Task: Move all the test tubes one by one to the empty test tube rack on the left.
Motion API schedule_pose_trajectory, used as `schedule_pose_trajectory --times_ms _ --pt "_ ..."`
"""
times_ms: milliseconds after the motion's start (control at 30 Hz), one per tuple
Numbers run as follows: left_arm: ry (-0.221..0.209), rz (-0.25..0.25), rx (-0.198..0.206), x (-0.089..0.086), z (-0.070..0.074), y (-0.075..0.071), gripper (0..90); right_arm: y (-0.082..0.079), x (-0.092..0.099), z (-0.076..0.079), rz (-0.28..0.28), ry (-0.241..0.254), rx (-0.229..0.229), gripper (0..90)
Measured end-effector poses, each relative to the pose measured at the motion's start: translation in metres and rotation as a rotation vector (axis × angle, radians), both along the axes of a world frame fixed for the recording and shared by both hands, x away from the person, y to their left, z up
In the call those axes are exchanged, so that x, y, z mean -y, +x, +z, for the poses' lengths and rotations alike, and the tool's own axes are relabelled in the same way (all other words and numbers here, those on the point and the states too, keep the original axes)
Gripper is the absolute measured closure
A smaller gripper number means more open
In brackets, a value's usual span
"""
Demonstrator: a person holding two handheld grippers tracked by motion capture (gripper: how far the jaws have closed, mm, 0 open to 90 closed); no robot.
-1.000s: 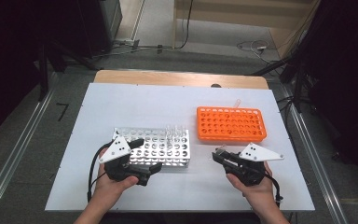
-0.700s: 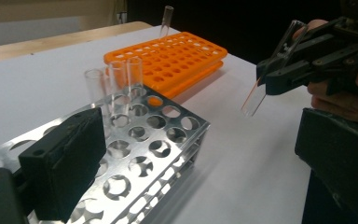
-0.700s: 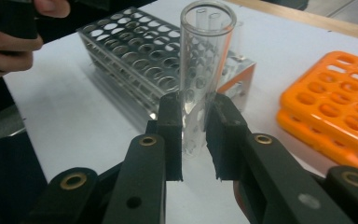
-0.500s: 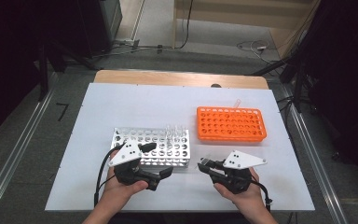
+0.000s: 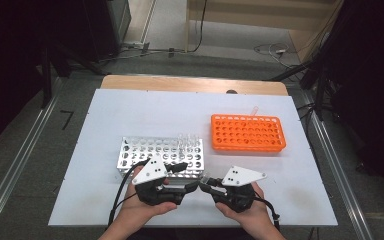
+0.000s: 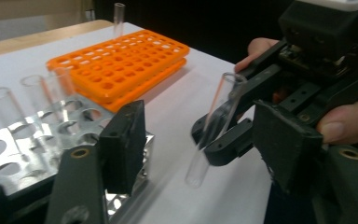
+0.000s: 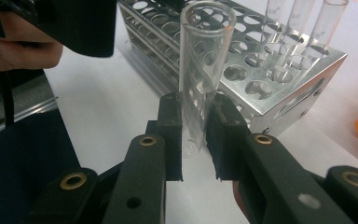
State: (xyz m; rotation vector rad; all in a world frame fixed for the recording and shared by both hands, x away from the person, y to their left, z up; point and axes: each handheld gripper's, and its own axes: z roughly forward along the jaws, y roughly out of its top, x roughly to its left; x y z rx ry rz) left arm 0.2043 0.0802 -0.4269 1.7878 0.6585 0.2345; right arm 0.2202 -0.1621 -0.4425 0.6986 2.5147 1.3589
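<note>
right tongs [image 7: 193, 135] clamping test tube [image 7: 204, 70], beside silver rack [image 7: 279, 79] edge

An orange tube rack [image 5: 248, 133] sits on the white counter [image 5: 130, 110] with one clear tube [image 5: 253, 111] standing at its far edge. Beyond the counter, cables [image 5: 272, 50] lie on the grey floor [image 5: 25, 165].

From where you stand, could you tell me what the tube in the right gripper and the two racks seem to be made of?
The tube in the right gripper looks like clear glass or hard plastic: see-through, glossy, with a smooth rim. The silver rack seems to be polished metal, bright and mirror-like with sharp folded edges. The orange rack appears to be moulded plastic, evenly coloured and matte.
</note>
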Motion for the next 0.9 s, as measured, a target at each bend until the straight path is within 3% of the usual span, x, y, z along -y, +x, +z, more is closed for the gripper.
schedule_pose_trajectory --times_ms 233,633,900 --pt "0.013 -0.047 -0.002 0.012 -0.003 -0.001 53.3 -0.004 -0.01 -0.001 0.028 -0.018 -0.012 74.3" --pt "0.05 -0.064 0.019 0.017 -0.006 -0.002 72.2 -0.007 -0.016 -0.001 0.061 -0.024 -0.035 74.2" --pt "0.067 -0.048 0.04 0.016 -0.006 -0.002 75.6 -0.006 -0.016 -0.002 0.058 -0.022 -0.048 74.1"
